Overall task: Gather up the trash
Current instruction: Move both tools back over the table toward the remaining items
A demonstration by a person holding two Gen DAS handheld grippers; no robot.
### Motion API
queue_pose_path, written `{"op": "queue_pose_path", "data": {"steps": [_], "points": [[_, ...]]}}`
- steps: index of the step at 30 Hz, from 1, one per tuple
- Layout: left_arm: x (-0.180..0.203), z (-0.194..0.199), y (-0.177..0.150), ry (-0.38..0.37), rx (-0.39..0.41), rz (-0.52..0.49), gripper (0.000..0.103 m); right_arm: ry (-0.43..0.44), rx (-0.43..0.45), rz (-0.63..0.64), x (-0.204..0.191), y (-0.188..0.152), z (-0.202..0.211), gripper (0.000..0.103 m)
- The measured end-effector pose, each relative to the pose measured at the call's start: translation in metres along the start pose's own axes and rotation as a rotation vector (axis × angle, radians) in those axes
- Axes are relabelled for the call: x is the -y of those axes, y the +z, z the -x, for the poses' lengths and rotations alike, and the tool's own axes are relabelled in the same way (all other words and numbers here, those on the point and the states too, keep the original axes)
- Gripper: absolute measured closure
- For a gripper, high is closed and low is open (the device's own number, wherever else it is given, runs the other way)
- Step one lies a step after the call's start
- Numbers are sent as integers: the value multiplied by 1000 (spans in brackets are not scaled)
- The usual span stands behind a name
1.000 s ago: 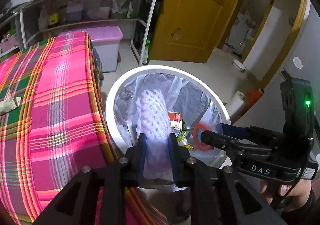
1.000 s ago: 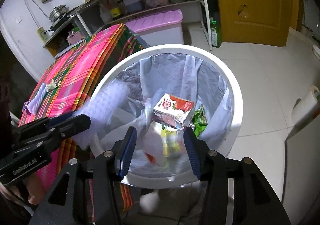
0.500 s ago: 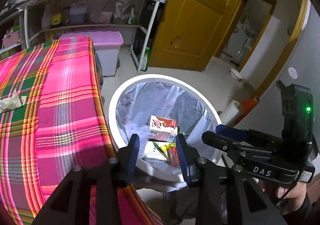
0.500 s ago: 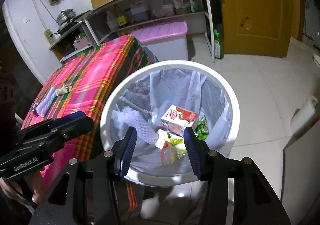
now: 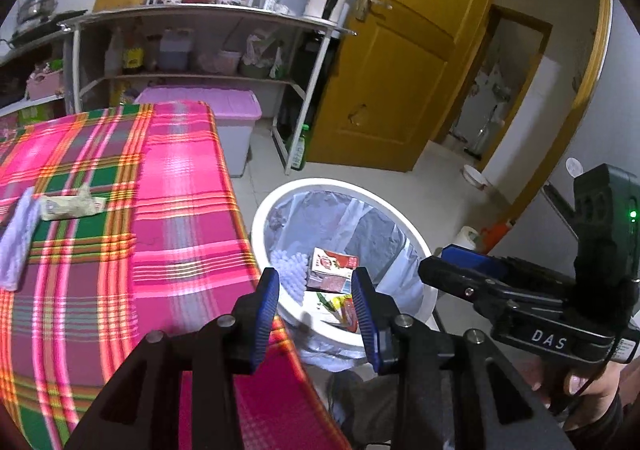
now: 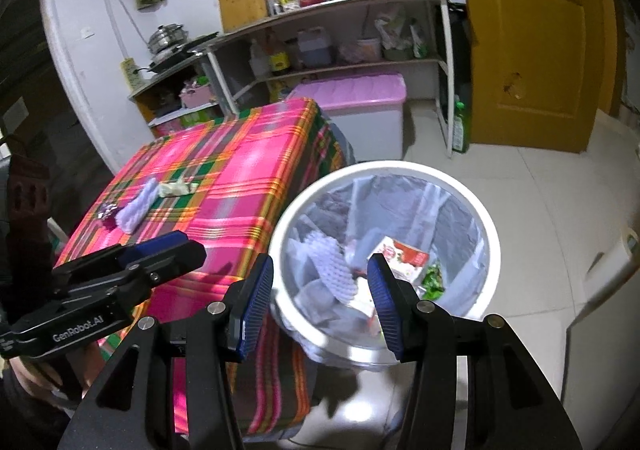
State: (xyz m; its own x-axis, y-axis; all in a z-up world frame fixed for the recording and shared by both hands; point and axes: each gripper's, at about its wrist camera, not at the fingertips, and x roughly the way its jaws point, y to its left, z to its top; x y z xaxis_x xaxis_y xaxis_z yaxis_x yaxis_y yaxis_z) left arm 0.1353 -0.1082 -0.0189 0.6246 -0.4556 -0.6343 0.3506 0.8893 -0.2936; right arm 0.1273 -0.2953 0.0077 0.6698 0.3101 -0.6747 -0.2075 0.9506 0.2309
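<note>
two pairs of tongs, both spread wide with nothing between the blue pads: left tongs [image 5: 314, 298] over the seam where tabletop edge meets bin, right tongs [image 6: 320, 290] above the near rim of the bin. white trash bin [image 5: 276, 206] standing on the floor tight against the right edge of the tabletop [image 5: 180, 210], lined with a pale translucent bag. inside the bin: white foam netting [image 6: 334, 270] lying toward the tabletop side, red-and-white carton [image 5: 331, 268] beside it near the middle, green wrapper [image 6: 434, 280] at the far right, yellow-and-red wrapper [image 5: 340, 304] lower down. still out on the pink, green and yellow plaid cloth, well apart from the bin: crumpled pale wrapper [image 5: 70, 204], touching or just beside a white foam sleeve [image 5: 18, 238]; in the right wrist view the same pair seen farther off, with a small purple scrap [image 6: 106, 216] just beyond the sleeve's end. left tongs also visible from the right wrist view at lower left [image 6: 168, 254], right tongs from the left wrist view at right [image 5: 460, 262], each seen side-on. behind the tabletop, a lidded pink storage box [image 6: 352, 94] on the floor under a metal shelf rack [image 6: 340, 6] crowded with bottles and jars; green bottle [image 6: 460, 128] beside the rack leg; yellow wooden door [image 6: 532, 42] to the right.
</note>
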Motion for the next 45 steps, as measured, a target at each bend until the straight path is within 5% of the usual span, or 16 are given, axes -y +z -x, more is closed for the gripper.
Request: {"op": "queue_pose_path", "data": {"steps": [15,45], "points": [[-19,51,-9,89,86,15,66,57,25,83,-42,0,8,53],[-71,87,-34,240,124,106,66,137,-23,146,-77,-5,-12,53]]}}
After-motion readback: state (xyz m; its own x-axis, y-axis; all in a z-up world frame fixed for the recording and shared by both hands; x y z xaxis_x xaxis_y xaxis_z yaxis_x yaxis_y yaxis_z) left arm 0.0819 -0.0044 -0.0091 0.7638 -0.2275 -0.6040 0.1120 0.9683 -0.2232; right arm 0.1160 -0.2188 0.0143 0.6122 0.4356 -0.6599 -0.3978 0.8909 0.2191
